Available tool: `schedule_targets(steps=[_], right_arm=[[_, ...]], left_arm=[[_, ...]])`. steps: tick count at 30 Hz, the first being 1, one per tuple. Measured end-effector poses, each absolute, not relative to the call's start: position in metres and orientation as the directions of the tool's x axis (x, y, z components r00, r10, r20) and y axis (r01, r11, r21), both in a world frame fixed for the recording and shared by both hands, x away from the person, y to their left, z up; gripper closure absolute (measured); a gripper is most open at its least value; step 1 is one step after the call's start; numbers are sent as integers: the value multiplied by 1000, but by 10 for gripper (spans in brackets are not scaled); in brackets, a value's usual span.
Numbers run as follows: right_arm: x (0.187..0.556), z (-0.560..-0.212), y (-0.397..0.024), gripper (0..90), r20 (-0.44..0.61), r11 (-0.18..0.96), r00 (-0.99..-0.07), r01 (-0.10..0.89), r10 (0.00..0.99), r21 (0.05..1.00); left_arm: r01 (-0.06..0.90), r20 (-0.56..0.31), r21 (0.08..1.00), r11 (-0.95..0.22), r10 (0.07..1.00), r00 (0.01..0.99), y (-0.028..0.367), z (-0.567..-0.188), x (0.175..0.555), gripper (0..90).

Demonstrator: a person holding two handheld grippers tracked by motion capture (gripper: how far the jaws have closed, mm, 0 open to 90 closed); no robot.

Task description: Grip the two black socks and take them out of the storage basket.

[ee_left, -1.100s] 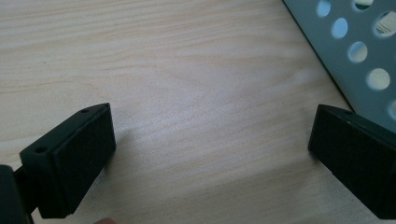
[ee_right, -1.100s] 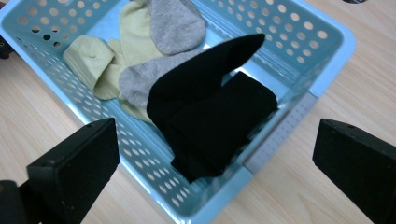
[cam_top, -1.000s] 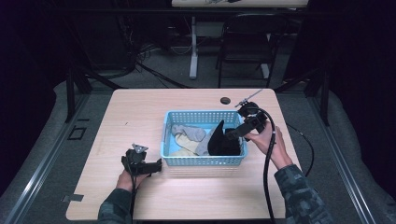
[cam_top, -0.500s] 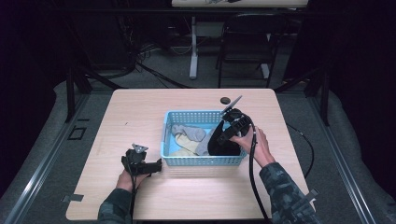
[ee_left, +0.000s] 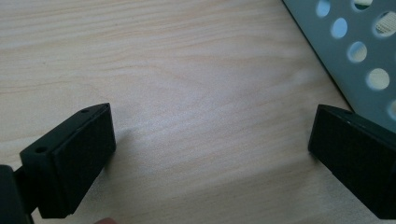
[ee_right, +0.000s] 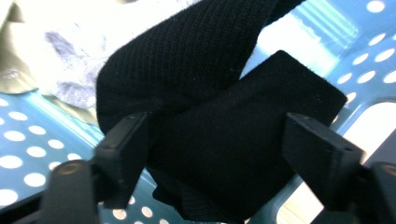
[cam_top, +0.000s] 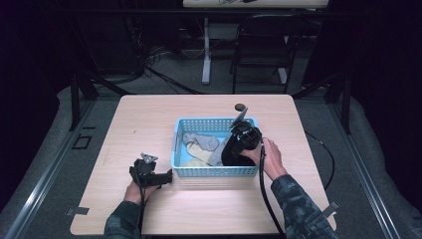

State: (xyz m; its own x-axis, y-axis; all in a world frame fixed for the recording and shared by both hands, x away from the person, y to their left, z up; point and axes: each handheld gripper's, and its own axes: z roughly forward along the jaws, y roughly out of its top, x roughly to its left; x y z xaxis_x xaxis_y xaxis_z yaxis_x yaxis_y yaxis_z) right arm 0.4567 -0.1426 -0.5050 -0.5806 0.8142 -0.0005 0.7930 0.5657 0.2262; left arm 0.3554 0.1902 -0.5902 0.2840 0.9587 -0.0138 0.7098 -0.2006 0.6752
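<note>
Blue perforated plastic basket (cam_top: 214, 169): set mid-table on the pale wooden table (cam_top: 149, 119). Black knitted sock (ee_right: 219, 121): lodged in the basket's right end, bracketed by the spread jaws of the right gripper (cam_top: 242, 142) (contact cannot be told). Grey sock (cam_top: 201, 142) and beige cloth (cam_top: 191, 162): laid inside, left of the black sock. Left gripper (ee_left: 205, 158): rested on the table at the basket's front left corner, jaws released, nothing held.
</note>
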Motion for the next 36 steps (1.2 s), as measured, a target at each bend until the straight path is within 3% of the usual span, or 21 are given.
schedule_targets(steps=[1,3,4,6,8,9,10,11,18,36], right_arm=[[458,-506,-142,359,-13,576,-586,792,810,200],[458,-507,-142,391,-19,576,-584,795,812,192],[459,-508,-142,502,-18,579,-586,794,810,185],[460,-509,-142,538,-23,582,-588,793,808,178],[460,-512,-143,708,8,563,-573,807,819,177],[460,-512,-143,708,8,563,-573,807,819,177],[460,-512,-143,788,14,564,-575,807,818,174],[460,-512,-143,810,19,561,-573,808,819,178],[459,-502,-148,841,46,574,-590,799,806,177],[448,-444,-163,846,73,555,-602,771,795,314]], left_arm=[[710,-15,675,-199,959,283,190,-590,355,7],[710,-14,675,-200,959,284,190,-590,355,6],[710,-14,675,-201,959,284,190,-590,355,6],[710,-14,675,-201,959,284,190,-590,355,6],[710,-14,675,-200,959,284,190,-590,355,6],[710,-14,675,-200,959,284,190,-590,355,6],[710,-15,675,-198,959,283,190,-590,355,6],[710,-14,675,-200,959,284,190,-590,355,6],[710,-14,675,-200,959,284,190,-590,355,7],[710,-14,675,-200,959,284,190,-590,355,6]])
